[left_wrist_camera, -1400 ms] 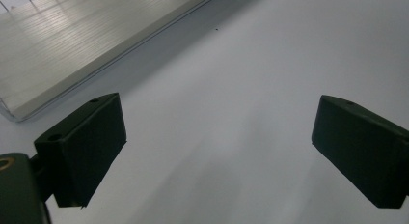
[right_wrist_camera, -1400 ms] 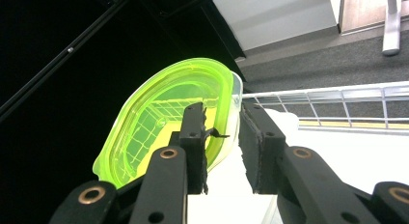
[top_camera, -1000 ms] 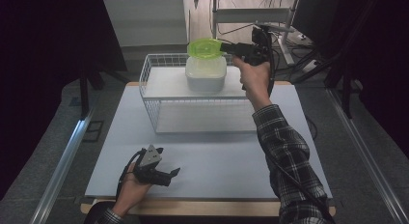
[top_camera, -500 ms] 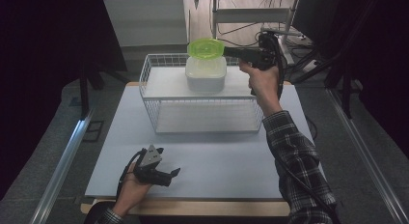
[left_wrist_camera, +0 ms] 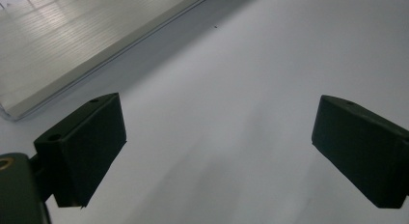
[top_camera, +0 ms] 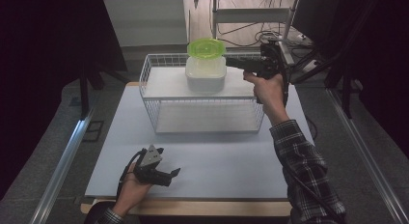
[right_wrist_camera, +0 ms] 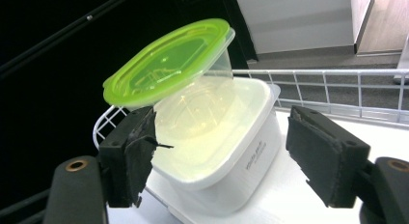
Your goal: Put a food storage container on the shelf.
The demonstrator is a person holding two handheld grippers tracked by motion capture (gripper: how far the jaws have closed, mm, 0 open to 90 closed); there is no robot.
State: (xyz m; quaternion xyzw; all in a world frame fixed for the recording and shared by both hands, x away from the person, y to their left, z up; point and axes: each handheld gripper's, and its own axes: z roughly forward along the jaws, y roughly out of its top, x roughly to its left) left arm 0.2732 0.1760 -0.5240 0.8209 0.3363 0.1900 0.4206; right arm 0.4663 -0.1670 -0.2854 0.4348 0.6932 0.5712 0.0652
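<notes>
A clear tub with a green lid (top_camera: 206, 49) (right_wrist_camera: 169, 60) rests tilted on top of a white lidded container (top_camera: 206, 75) (right_wrist_camera: 217, 137). Both stand on the white shelf of a wire basket (top_camera: 202, 113). My right gripper (top_camera: 232, 63) (right_wrist_camera: 219, 156) hovers just right of the stack, pointing at it. Its jaws have just been opening and stand apart, their pads pressing on nothing; the white container lies beyond them. My left gripper (top_camera: 174, 175) (left_wrist_camera: 217, 156) lies open on the white table mat at the front left, with only bare mat between its fingers.
The table mat (top_camera: 217, 156) spreads in front of the basket. Metal rails (top_camera: 62, 161) run along both sides of the table. A shelf frame with cables (top_camera: 251, 21) stands behind the basket.
The right gripper has drawn back to the right, away from the green-lidded tub, which stays on the white container. The left gripper has not moved.
</notes>
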